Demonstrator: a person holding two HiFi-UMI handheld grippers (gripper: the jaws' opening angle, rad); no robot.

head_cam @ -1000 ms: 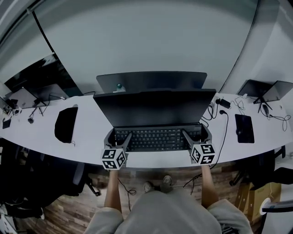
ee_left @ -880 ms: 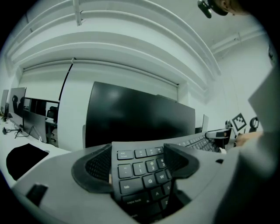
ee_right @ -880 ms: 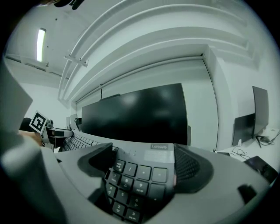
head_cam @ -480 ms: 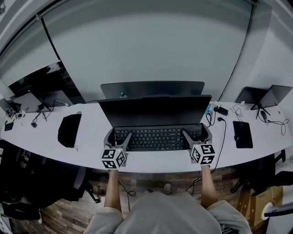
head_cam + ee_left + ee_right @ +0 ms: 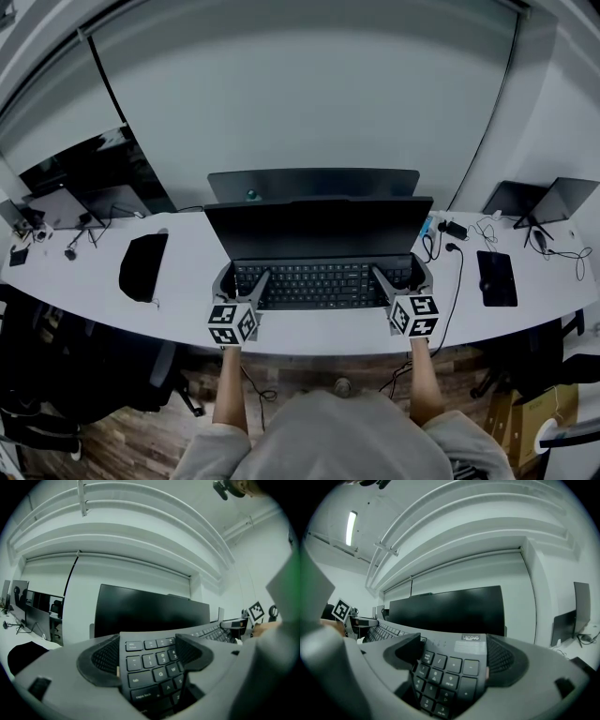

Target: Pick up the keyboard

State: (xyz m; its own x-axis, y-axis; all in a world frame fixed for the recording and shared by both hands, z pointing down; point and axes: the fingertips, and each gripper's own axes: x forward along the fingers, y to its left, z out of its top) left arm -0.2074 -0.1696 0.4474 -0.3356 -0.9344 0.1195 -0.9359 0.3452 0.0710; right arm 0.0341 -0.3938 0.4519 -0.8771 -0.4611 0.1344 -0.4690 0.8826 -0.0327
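A black keyboard (image 5: 323, 283) lies lengthwise in front of a dark monitor (image 5: 319, 228) on the white desk (image 5: 187, 305). My left gripper (image 5: 229, 279) is shut on its left end, with the jaws pressing its front and back edges. In the left gripper view the keyboard (image 5: 152, 672) fills the gap of the left gripper (image 5: 149, 654), escape and tab keys showing. My right gripper (image 5: 420, 274) is shut on the number-pad end. The right gripper view shows the keyboard (image 5: 447, 670) clamped in the right gripper (image 5: 453, 654). Whether the keyboard is clear of the desk, I cannot tell.
A second screen (image 5: 314, 181) stands behind the monitor. A black pouch (image 5: 142, 266) lies at the left, a black tablet (image 5: 495, 277) and cables (image 5: 448, 236) at the right. Laptops (image 5: 548, 197) stand at the far right. The desk's front edge runs just below both grippers.
The head camera has tipped up a little, so everything sits slightly differently in the picture. Both grippers stay clamped on the keyboard's ends in the same places.
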